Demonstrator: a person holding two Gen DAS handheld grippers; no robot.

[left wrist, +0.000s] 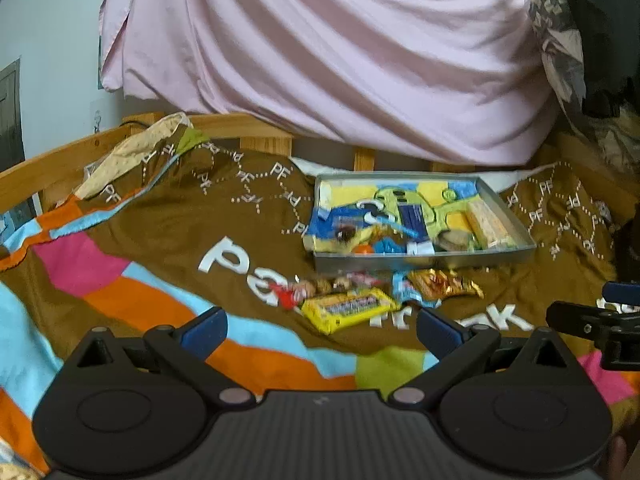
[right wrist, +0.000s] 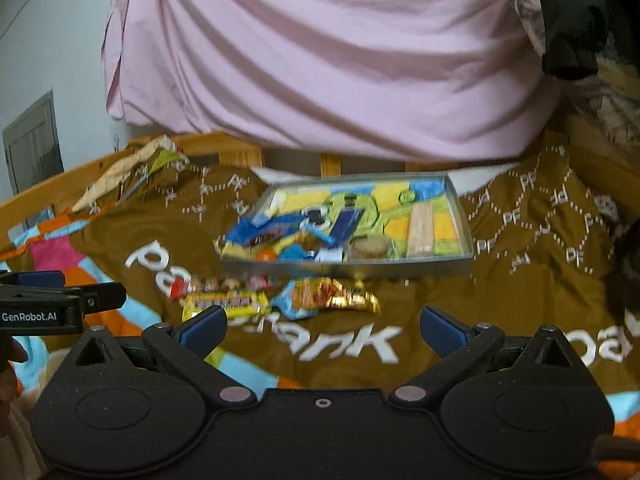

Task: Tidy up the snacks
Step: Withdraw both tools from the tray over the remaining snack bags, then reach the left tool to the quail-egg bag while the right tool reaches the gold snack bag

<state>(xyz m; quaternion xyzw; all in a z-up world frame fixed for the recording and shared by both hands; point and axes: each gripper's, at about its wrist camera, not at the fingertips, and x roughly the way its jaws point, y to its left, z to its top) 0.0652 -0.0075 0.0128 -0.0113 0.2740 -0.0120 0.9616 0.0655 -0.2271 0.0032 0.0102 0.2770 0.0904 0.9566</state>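
Both grippers spread wide, nothing held, over our brown blanket (left wrist: 168, 216).
Ahead of our left gripper (left wrist: 320, 330) lies the yellow candy bar (left wrist: 348, 308); past our right gripper (right wrist: 322, 330) the gold wrapper (right wrist: 340, 296), then the snack-filled tray (right wrist: 460, 216).

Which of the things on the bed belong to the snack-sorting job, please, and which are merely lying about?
Part of the job:
- tray, already holding several snacks
- yellow candy bar on the blanket
- gold-wrapped snack
- light blue packet
- small wrapped candies

Lying about:
- patterned blanket
- pink sheet
- wooden bed frame
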